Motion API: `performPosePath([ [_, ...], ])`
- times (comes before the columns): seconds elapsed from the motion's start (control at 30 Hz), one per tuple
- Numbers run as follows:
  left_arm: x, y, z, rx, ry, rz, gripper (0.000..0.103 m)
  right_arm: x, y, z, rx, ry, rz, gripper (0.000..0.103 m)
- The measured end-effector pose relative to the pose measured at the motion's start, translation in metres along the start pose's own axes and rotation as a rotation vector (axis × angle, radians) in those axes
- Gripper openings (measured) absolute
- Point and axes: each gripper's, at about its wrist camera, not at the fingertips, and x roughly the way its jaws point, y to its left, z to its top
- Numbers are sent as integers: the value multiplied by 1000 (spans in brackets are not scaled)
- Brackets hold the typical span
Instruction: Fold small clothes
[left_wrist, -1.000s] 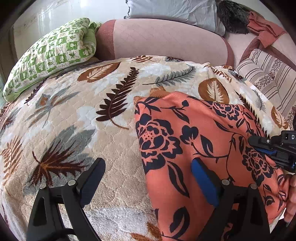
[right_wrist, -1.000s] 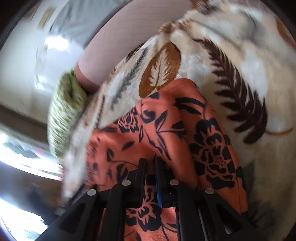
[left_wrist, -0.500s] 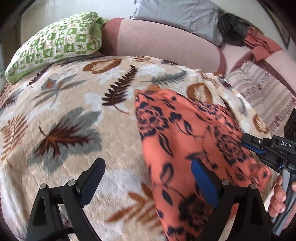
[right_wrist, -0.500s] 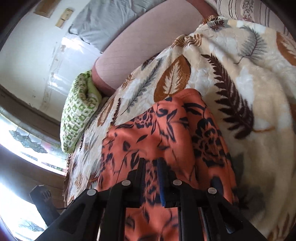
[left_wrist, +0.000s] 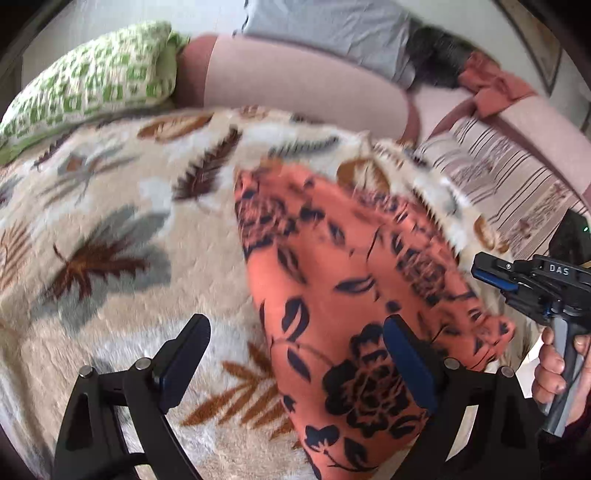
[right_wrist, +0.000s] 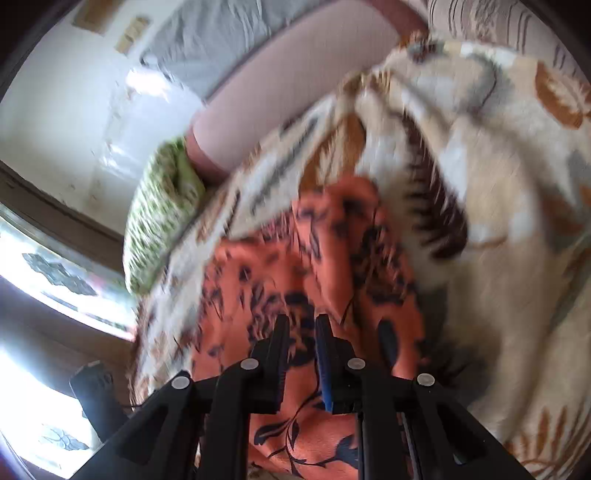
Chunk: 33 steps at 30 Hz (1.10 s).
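An orange garment with a dark floral print (left_wrist: 332, 280) lies folded lengthwise on the leaf-patterned blanket (left_wrist: 110, 229). My left gripper (left_wrist: 295, 343) is open, its right finger over the garment's near end and its left finger over the blanket. My right gripper (right_wrist: 302, 325) is nearly closed, with the orange fabric (right_wrist: 295, 258) between its fingers; whether it pinches the cloth is unclear. In the left wrist view the right gripper (left_wrist: 491, 275) sits just off the garment's right edge, apart from it.
A green-and-white pillow (left_wrist: 92, 81) lies at the back left. A pink sofa back (left_wrist: 295, 88) with a grey cushion (left_wrist: 332, 26) runs behind the blanket. A striped cloth (left_wrist: 509, 177) and a crumpled rust garment (left_wrist: 491, 81) lie at the right.
Both grippers have pulled back toward me and both views are blurred. In the left wrist view the right gripper now sits off the garment's right edge instead of over it.
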Motion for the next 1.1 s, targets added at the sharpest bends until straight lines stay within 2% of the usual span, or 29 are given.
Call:
performPosePath([
  [0.07,-2,-1,3,4,-24,-5,95,-14,-4,3,18,-44,23,30],
  [0.1,1,-2,4,8,-12,-2,95,-17,-4,3,16,-52,38,50],
  [0.13,6,-5,2,16,16,5,95,-18,-3,2,7,-56,48,75],
  [0.17,13,-9,0,24,50,15,95,-18,-1,2,-3,-59,57,79],
  [0.27,34,-19,-14,68,155,104,96,-11,8,-6,-48,-30,61,78],
  [0.33,32,-14,-21,27,150,82,97,9,5,-14,-45,60,-13,76],
  [0.37,32,-12,-21,18,173,69,97,24,-1,-20,-26,139,-64,74],
  [0.4,32,-10,-21,15,192,51,97,33,-6,-25,-18,175,-114,71],
  [0.47,26,-6,-22,14,180,51,97,28,-1,-25,-38,149,-128,71],
  [0.57,11,-9,-22,36,130,74,97,7,7,-17,-51,52,-58,71],
  [0.73,-4,-10,-11,92,30,183,97,-16,2,-11,2,-17,5,71],
  [0.97,-2,5,-6,64,30,216,97,-22,-2,-1,-21,-31,-5,71],
  [1.1,3,9,-5,60,42,224,97,-7,-5,1,-11,16,-30,71],
])
